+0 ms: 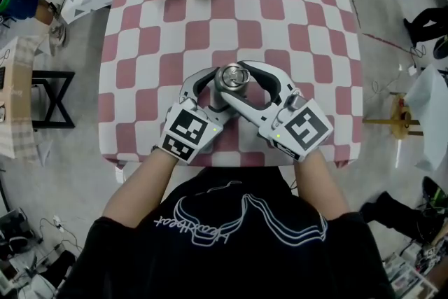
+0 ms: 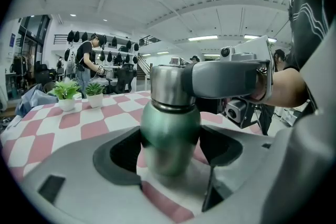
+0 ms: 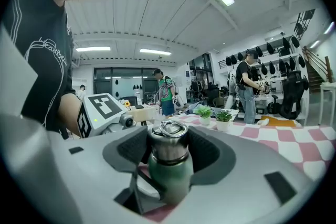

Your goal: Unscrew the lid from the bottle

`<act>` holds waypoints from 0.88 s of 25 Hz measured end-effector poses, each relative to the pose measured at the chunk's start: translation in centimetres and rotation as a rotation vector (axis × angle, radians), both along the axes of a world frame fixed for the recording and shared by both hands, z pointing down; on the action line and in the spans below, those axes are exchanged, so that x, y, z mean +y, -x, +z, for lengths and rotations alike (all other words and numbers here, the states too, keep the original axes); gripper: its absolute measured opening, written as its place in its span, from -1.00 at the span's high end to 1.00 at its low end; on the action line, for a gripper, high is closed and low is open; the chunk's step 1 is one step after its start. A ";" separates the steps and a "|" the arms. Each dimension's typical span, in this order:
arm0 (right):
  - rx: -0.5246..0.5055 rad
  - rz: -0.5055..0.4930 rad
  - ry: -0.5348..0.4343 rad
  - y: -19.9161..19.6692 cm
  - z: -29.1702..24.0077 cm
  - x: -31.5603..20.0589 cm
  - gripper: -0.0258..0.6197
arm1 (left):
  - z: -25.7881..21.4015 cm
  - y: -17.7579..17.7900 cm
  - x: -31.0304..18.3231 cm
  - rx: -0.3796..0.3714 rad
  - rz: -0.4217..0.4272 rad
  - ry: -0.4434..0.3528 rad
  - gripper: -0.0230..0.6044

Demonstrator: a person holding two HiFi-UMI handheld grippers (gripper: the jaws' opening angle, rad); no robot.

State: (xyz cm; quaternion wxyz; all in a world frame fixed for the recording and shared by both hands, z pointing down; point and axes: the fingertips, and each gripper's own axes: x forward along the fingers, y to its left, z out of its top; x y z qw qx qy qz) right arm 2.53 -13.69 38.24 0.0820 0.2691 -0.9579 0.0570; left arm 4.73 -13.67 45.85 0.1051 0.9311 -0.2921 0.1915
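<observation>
Head view: we find the bottle (image 1: 232, 80) standing upright near the front edge of the checked table (image 1: 140, 45), with the left claw (image 1: 218, 89) and the right claw (image 1: 236, 84) set around it from either side. We judge the step in hand to be the loosening turn. Done well, the left claw pins the bottle against the table while the right claw rolls about the bottle's upright axis, gripping the lid (image 1: 233, 75) alone and squarely, since a hold that strays onto the shoulder or slips would spin or tip the whole bottle. Left gripper view: we note the left claw partly closed, its dark pads (image 2: 118, 155) set against both flanks of the green body (image 2: 170, 131) below the shoulder, and we record it as clamped on the bottle. The steel lid rises above, with a jaw of the right claw laid along its side. Right gripper view: we note the right claw at a middling spread, the lid standing between its pads (image 3: 210, 155), which appear to bear on it on both sides. We record a grip on the lid, though its firmness we cannot judge.
</observation>
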 end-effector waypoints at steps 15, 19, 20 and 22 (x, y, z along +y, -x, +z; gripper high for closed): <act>0.058 -0.139 -0.002 0.2 0.1 -0.1 0.15 | 0.0 0.1 -0.1 0.001 0.157 0.010 -0.19; 0.081 -0.203 0.005 0.3 0.3 -0.2 0.15 | -0.1 0.1 -0.1 0.006 0.243 0.016 -0.19; 0.088 -0.219 0.009 0.3 0.3 -0.2 0.15 | -0.1 0.1 -0.1 0.005 0.268 0.017 -0.19; 0.104 -0.253 0.018 0.3 0.3 -0.2 0.15 | -0.1 0.1 -0.1 0.004 0.319 0.017 -0.19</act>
